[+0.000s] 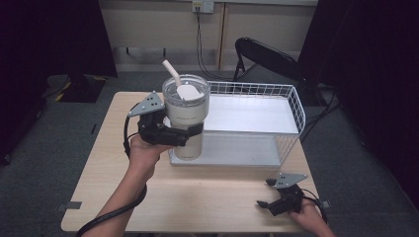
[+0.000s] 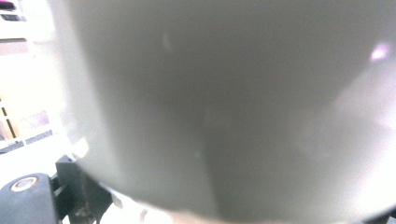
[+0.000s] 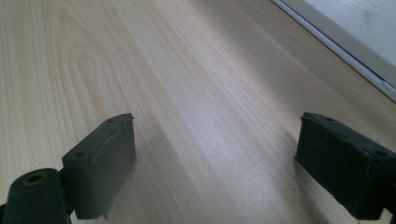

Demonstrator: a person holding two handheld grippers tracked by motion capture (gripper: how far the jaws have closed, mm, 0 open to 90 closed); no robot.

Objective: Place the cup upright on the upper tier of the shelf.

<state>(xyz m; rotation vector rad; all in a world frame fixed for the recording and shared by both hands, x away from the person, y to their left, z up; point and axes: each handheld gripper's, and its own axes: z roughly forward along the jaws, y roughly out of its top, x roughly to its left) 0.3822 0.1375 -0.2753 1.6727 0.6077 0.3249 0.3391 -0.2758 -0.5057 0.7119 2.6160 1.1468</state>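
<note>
Grey carpet floor (image 1: 44, 163), black folding chair (image 1: 267, 57) (behind the table (image 1: 207, 197)).

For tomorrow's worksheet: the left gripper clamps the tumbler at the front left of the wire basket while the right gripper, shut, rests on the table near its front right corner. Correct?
One detail is wrong. The right gripper is open, not shut: the right gripper view shows its jaws wide apart over bare table. The rest holds: in the high view the left gripper clamps the tumbler at the wire basket's front left.

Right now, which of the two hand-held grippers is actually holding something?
The left hand-held gripper: it clamps the cream tumbler with clear lid and straw. The right hand-held gripper rests open on the wooden table.
</note>
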